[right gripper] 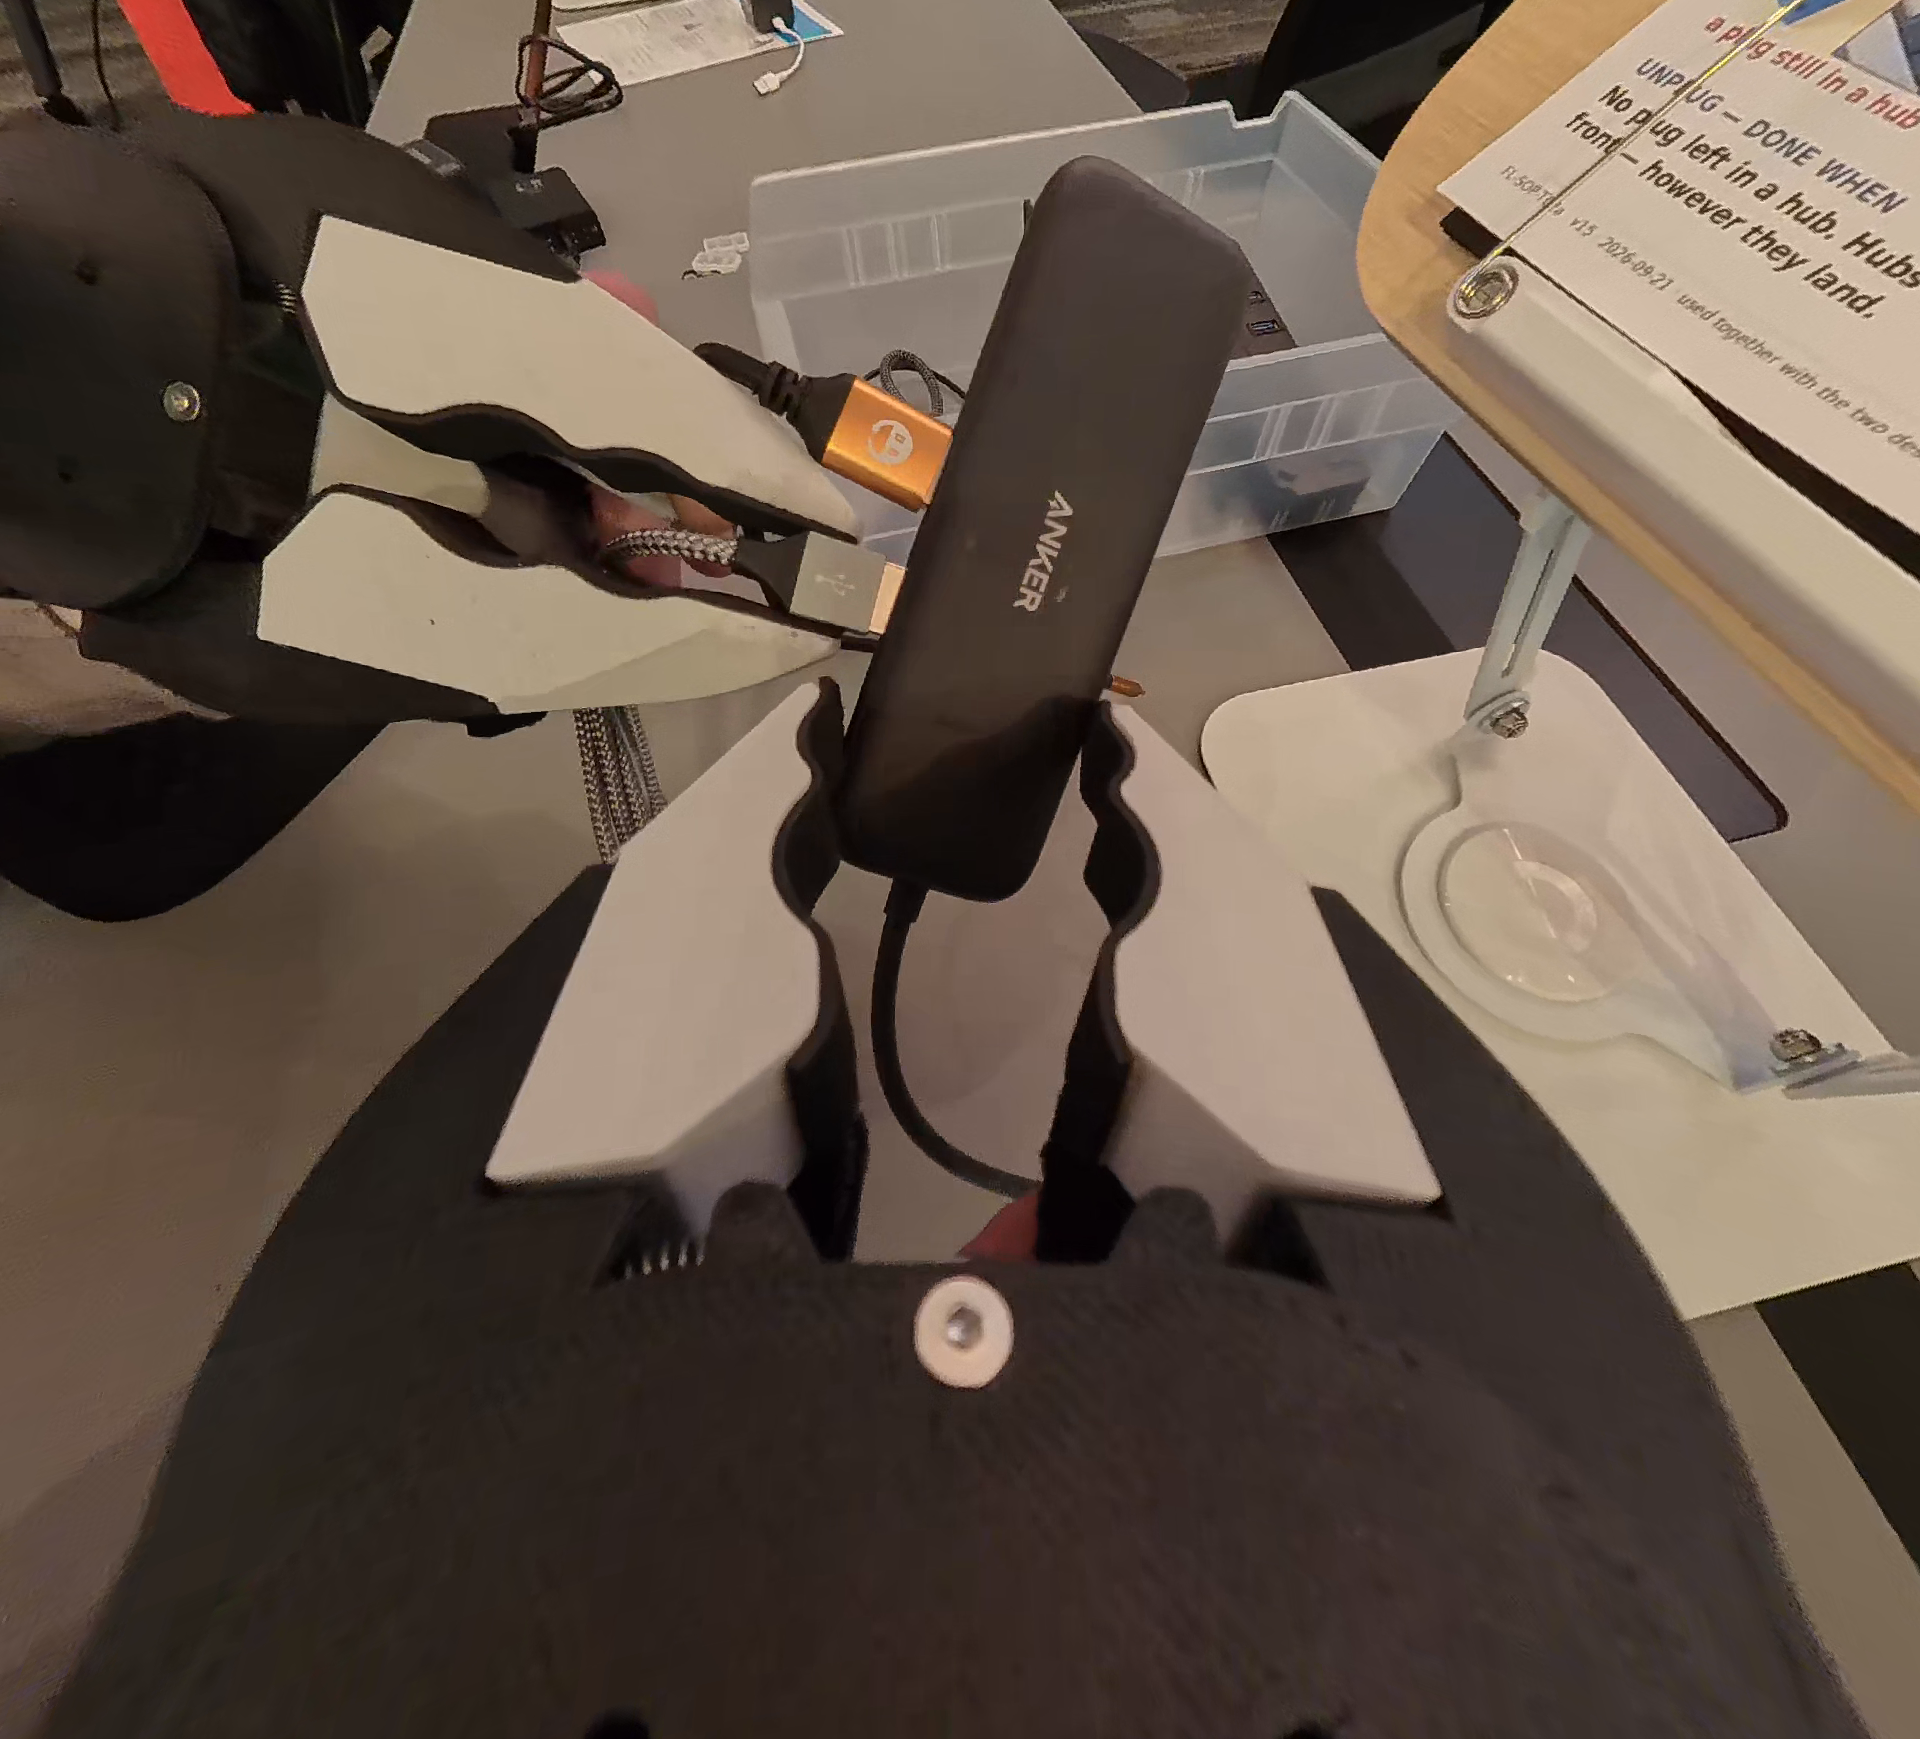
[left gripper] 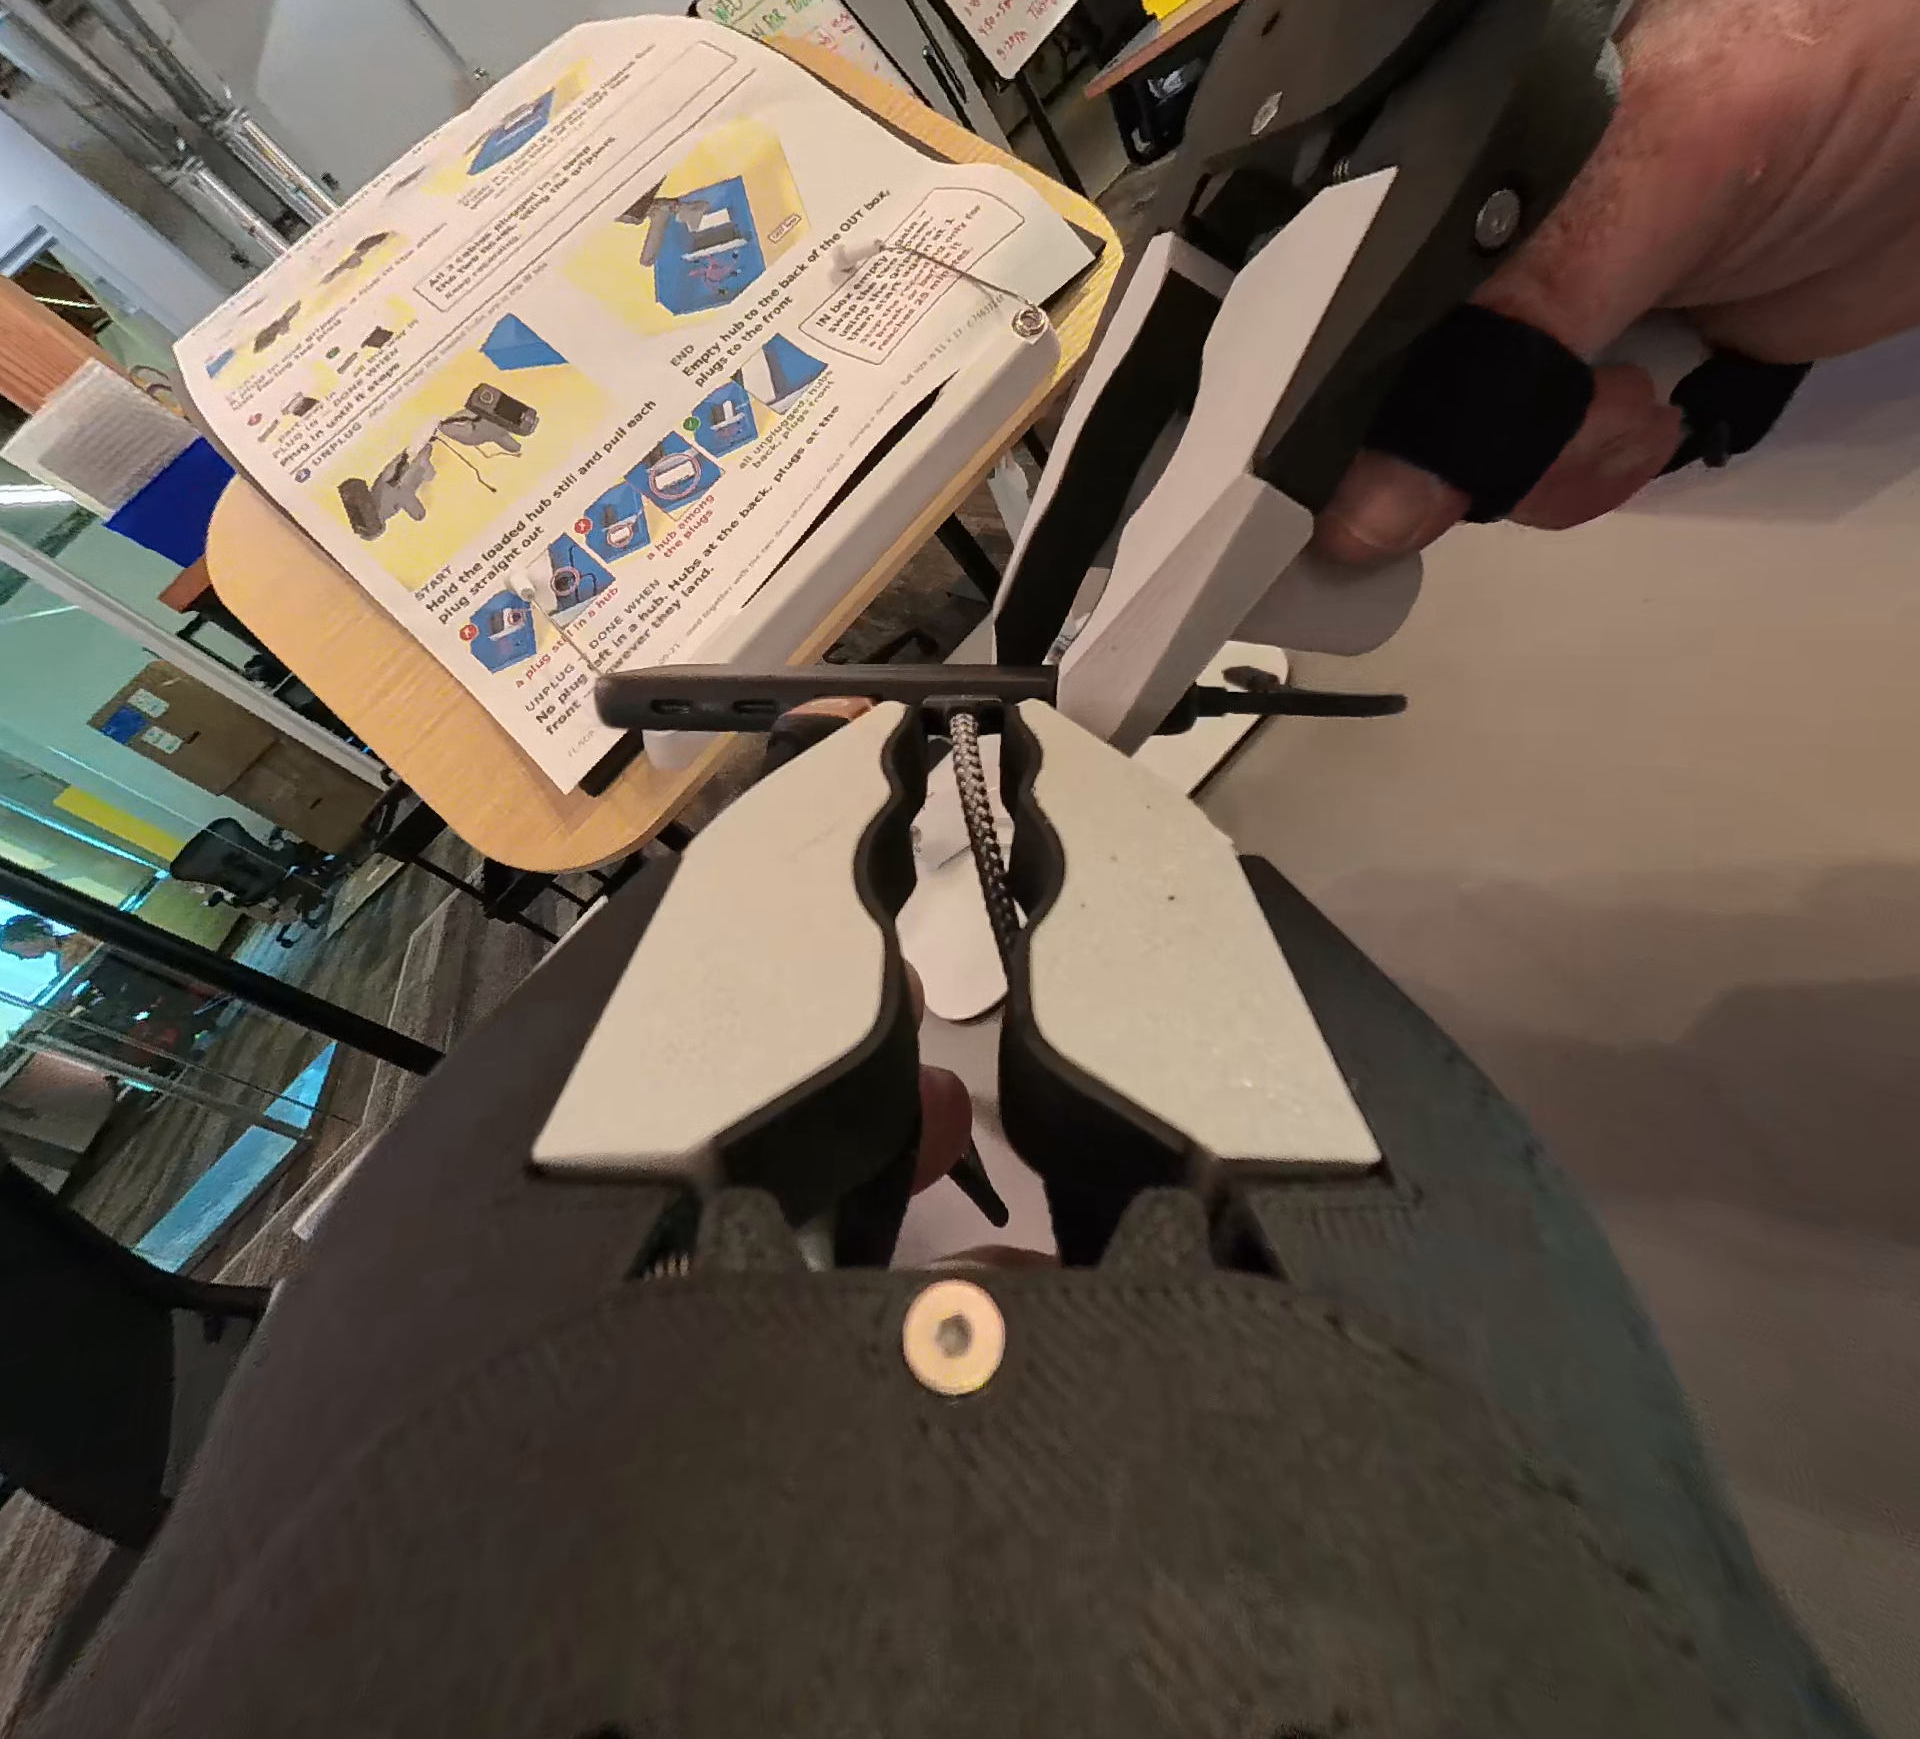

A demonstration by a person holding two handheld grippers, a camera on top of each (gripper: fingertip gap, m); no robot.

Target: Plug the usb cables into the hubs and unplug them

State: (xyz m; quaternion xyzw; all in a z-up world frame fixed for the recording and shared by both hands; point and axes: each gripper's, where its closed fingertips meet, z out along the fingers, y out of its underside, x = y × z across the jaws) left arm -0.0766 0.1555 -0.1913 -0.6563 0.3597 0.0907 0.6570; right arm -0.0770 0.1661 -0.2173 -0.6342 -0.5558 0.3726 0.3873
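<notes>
My right gripper (right gripper: 961, 733) is shut on the lower end of a black USB hub (right gripper: 1060, 442) and holds it up above the grey table, tilted away from me. An orange USB plug (right gripper: 888, 442) sits in the hub's left side. My left gripper (right gripper: 836, 583) comes in from the left, shut on a silver USB plug (right gripper: 850, 586) with a braided cable (right gripper: 665, 546). The plug's metal tip meets the hub's side edge below the orange plug. In the left wrist view the hub (left gripper: 790, 681) is edge-on, just past my left gripper (left gripper: 963, 715), with the right gripper (left gripper: 1070, 681) at its right end.
A clear plastic bin (right gripper: 1299, 162) stands on the table behind the hub. A wooden document stand with an instruction sheet (left gripper: 623, 390) is at the right in the right wrist view, on a white base (right gripper: 1351, 754). Braided cable (right gripper: 618, 775) hangs under the left gripper. Left and right tips are no more than a few centimetres apart.
</notes>
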